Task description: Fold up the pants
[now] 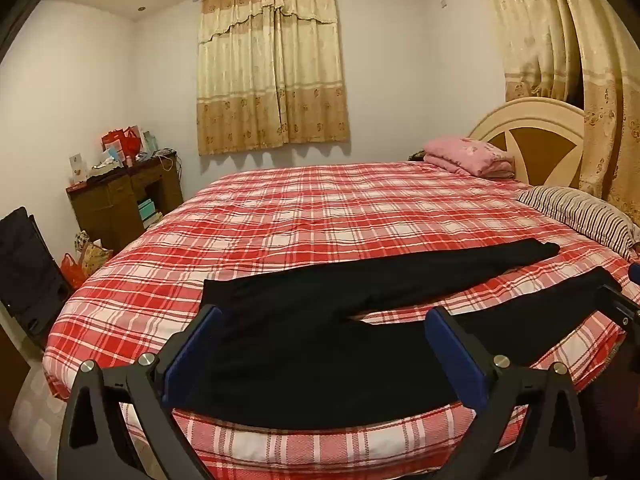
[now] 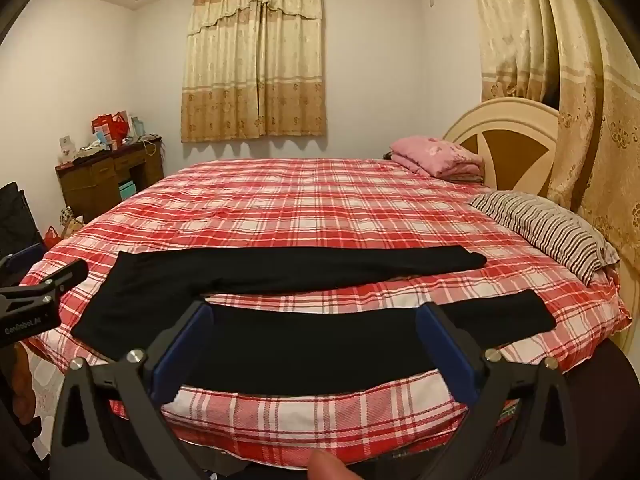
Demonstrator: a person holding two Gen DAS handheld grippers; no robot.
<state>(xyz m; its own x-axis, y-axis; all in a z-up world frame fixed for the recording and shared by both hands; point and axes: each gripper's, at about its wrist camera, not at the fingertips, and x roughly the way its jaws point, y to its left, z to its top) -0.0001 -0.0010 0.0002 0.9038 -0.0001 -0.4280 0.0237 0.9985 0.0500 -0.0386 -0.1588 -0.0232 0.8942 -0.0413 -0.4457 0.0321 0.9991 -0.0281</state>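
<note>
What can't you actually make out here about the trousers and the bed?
- Black pants: left wrist view, the open left gripper covers part of the waist.
- Near leg: right wrist view, the open right gripper crosses it.
- Desk clutter: too small to identify.
- Bed's underside: cut off below.

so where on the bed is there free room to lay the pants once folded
The plaid bedspread is bare between the black pants and the far edge under the window. Crowded spots: the headboard end, with the pink folded blanket and the striped pillow.
</note>
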